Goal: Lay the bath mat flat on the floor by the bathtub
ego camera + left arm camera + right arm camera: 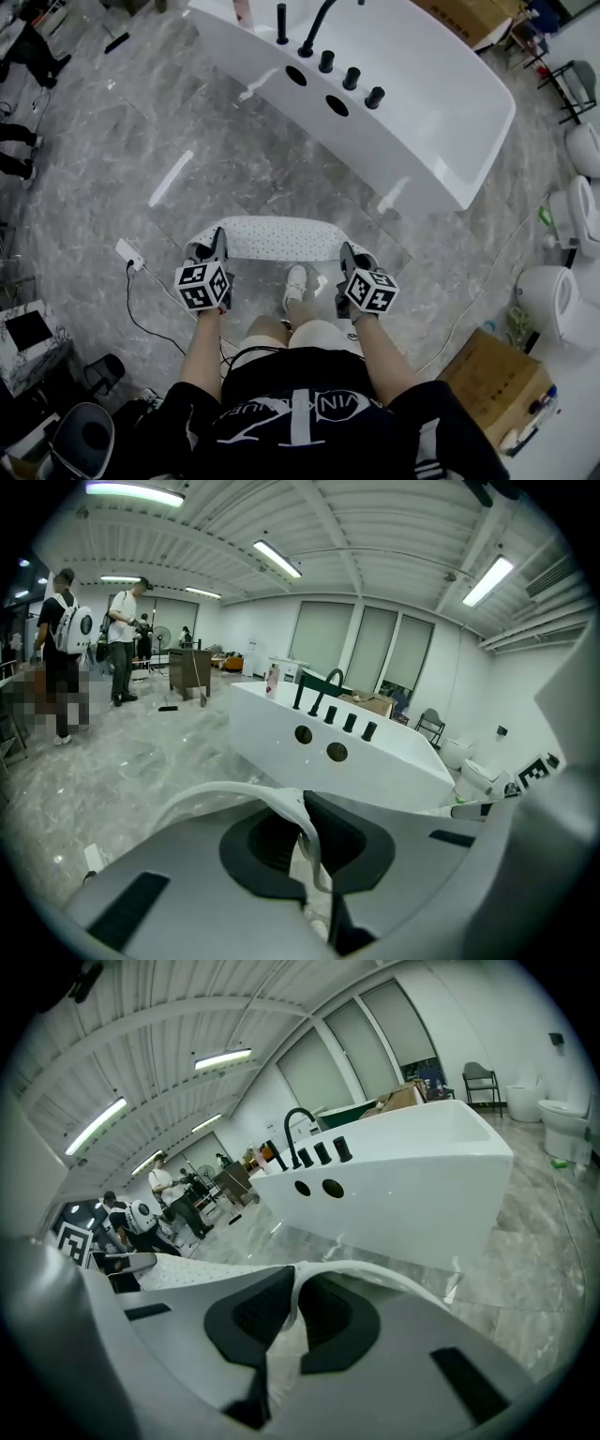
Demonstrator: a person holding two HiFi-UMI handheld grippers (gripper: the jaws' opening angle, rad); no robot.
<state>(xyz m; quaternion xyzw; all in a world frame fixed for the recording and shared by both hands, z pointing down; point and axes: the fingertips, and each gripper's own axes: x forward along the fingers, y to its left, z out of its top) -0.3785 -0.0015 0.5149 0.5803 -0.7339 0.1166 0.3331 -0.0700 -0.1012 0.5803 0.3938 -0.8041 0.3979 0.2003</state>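
A white bath mat (pixel 277 238) dotted with small holes hangs stretched between my two grippers, held above the grey marble floor in front of the person's legs. My left gripper (pixel 217 253) is shut on the mat's left corner; its edge (pixel 300 829) shows pinched between the dark pads. My right gripper (pixel 349 262) is shut on the right corner, where the mat's edge (pixel 292 1309) runs between the pads. The white bathtub (pixel 394 84) with black taps stands just beyond the mat, and appears in both gripper views (pixel 337 752) (pixel 394 1185).
A white power adapter (pixel 128 253) with a black cable lies on the floor at the left. Toilets (pixel 562 300) and a cardboard box (pixel 497 384) stand at the right. People (pixel 122 639) stand far off at the left. A black stool (pixel 84 436) is at the lower left.
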